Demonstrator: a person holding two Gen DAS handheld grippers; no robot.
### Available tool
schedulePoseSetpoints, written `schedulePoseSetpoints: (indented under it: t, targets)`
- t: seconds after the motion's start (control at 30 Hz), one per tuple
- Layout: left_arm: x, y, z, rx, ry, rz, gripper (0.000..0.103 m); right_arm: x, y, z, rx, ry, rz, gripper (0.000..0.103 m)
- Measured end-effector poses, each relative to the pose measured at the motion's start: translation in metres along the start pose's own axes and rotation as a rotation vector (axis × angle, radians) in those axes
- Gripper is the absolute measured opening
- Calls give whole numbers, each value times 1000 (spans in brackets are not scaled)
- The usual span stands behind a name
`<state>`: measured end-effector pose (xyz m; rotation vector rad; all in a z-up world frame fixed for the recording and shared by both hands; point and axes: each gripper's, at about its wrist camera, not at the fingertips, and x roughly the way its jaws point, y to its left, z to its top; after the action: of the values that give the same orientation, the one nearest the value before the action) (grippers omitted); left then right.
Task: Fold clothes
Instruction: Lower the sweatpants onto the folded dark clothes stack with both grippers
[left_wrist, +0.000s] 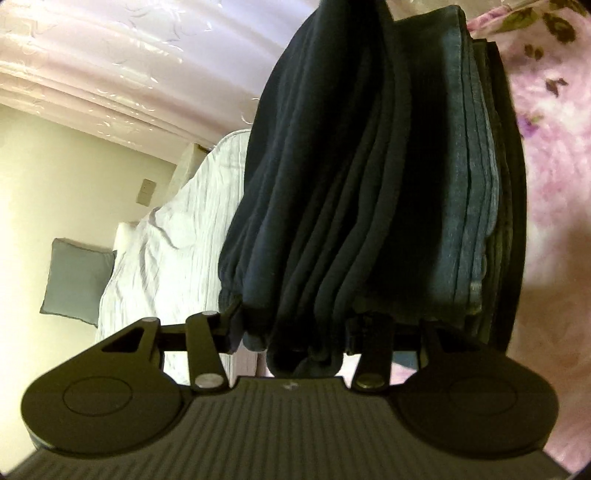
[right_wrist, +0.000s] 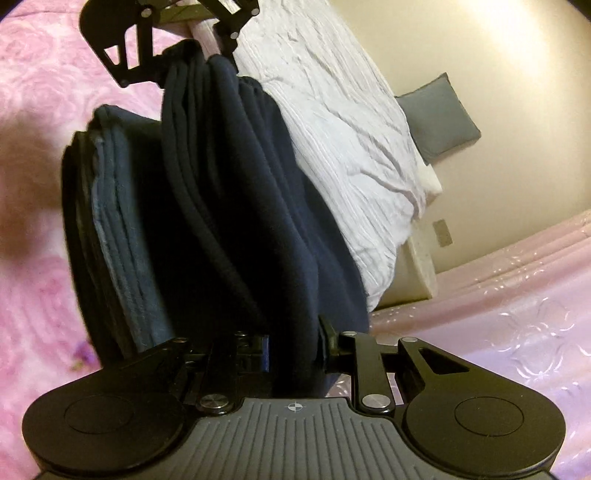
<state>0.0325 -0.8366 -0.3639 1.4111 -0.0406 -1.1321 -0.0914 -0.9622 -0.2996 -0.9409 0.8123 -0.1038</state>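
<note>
Navy garment (right_wrist: 236, 206) clamped by both hand-held grippers (left_wrist: 299, 332) (right_wrist: 295, 343), beside folded clothes stack (right_wrist: 110, 221); white duvet (right_wrist: 351, 140) behind.

A: Folded garment (right_wrist: 236, 206) hanging between both grippers: right gripper (right_wrist: 295, 350) clamping its near end at 6 o'clock, left gripper (right_wrist: 192, 48) clamping the far end at 11.

B: And beside it?

A: Stack of folded clothes (right_wrist: 110, 229) lying at 9, touching it. Bed (right_wrist: 351, 129) sitting at 2, pillow (right_wrist: 439, 118) behind.
</note>
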Motion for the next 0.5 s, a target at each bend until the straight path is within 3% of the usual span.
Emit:
schedulePoseSetpoints:
  t: [0.13,0.27,0.3,0.37,0.5]
  targets:
    - [1,-32,-10,74,-7,-21,45,14,32,-10,-82,33,53,23]
    - [7,-41,-13,56,4,-2,50,19,35,-12,-111,43,44,24]
    - [7,-42,-14,59,5,0,51,22,40,-15,-118,45,42,26]
    - [4,-44,-18,70,3,-1,53,23,48,-17,-127,52,53,40]
    - [-10,-43,-30,61,-16,-12,55,15,51,-30,-93,63,74,44]
